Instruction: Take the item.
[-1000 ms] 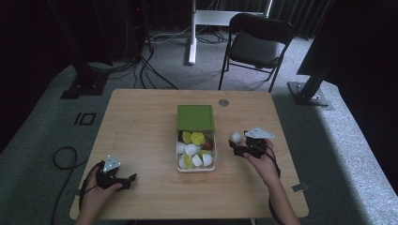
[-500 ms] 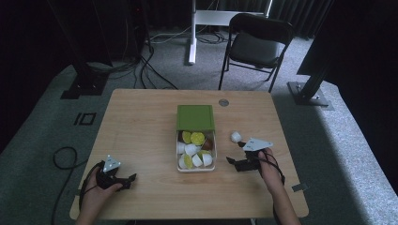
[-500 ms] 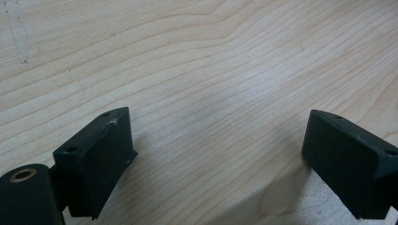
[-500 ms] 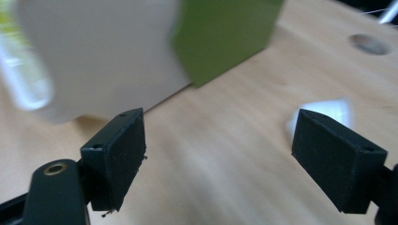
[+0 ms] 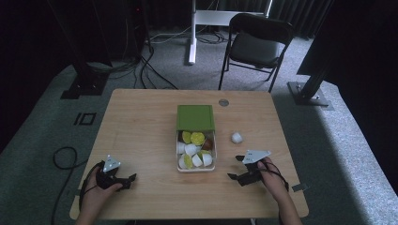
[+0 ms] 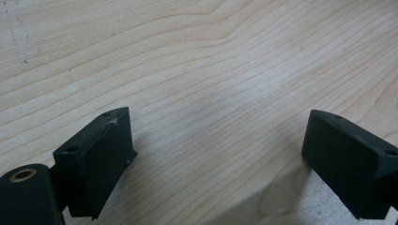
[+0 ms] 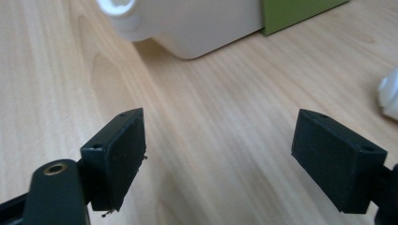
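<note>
High view, entry one: small white capsule [image 5: 236,137], lying loose on the table [image 5: 141,122] just right of the clear tub [image 5: 195,167] of white and yellow-green capsules. A second ago it sat at my right gripper [image 5: 241,169]; it now lies apart, so I judge it set down. Right gripper: drawn back toward me, near the tub's right front corner, jaws just opened, wide, nothing between them. Green lid [image 5: 195,117]: touching the tub's far end. Left gripper [image 5: 126,180]: well left of the tub, jaws wide, empty.
</note>
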Available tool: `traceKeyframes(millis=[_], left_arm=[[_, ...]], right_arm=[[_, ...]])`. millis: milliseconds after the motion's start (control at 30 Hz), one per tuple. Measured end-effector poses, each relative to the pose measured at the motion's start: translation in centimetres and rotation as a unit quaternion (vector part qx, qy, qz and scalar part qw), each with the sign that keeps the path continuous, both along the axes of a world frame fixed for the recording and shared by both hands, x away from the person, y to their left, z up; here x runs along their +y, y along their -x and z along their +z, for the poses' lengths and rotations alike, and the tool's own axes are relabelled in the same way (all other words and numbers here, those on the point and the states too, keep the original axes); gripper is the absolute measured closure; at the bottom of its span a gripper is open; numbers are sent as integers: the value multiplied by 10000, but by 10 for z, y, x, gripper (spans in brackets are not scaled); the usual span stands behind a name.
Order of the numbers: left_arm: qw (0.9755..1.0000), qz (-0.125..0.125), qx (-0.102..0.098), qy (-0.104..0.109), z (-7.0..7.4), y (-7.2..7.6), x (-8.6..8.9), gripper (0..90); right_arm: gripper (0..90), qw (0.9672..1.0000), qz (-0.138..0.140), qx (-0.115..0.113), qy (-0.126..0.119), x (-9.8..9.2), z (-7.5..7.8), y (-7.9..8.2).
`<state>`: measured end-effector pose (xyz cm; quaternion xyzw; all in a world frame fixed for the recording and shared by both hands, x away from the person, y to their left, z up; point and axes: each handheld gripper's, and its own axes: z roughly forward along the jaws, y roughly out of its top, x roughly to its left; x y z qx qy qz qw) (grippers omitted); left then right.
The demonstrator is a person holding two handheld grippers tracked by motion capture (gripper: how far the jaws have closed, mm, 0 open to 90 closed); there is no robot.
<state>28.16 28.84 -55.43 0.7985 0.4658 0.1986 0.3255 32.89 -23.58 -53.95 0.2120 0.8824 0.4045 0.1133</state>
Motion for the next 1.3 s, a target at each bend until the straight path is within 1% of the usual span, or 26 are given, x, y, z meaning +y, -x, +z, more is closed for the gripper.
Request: traceKeyframes(millis=[67, 300, 433, 533, 600, 667, 700, 767, 833, 867, 1300], left_arm=[[10000, 0, 2, -2, 0, 0, 0, 103], [10000, -2, -2, -4, 0, 0, 0, 103], [10000, -6, -1, -5, 0, 0, 0, 103], [10000, -6, -1, -7, 0, 0, 0, 103], [10000, -3, -2, -5, 0, 0, 0, 103], [10000, -2, 0, -6, 0, 0, 0, 103], [10000, -6, -1, -6, 0, 0, 0, 103], [10000, 0, -1, -5, 0, 0, 0, 103], [10000, -1, -2, -5, 0, 0, 0, 103], [10000, -3, -3, -6, 0, 0, 0, 103], [10000, -2, -3, -6, 0, 0, 0, 102]], right_arm=[[175, 10000, 46, 42, -16, -1, -2, 3], [175, 9997, 213, 6, 84, -9, -6, 13], [175, 9997, 189, 32, 122, -14, -9, 18], [174, 9997, 131, -18, 224, -17, -11, 19], [174, 9997, 117, 35, 220, -19, -13, 19], [166, 9994, 116, 56, 312, -20, -16, 18], [140, 9995, 68, 102, 279, -20, -18, 18], [127, 9995, -5, 235, 193, -20, -20, 18], [126, 9996, -5, 213, 206, -20, -20, 18], [126, 9995, -25, 242, 192, -20, -20, 18], [124, 9995, -29, 246, 188, -20, -20, 18]])
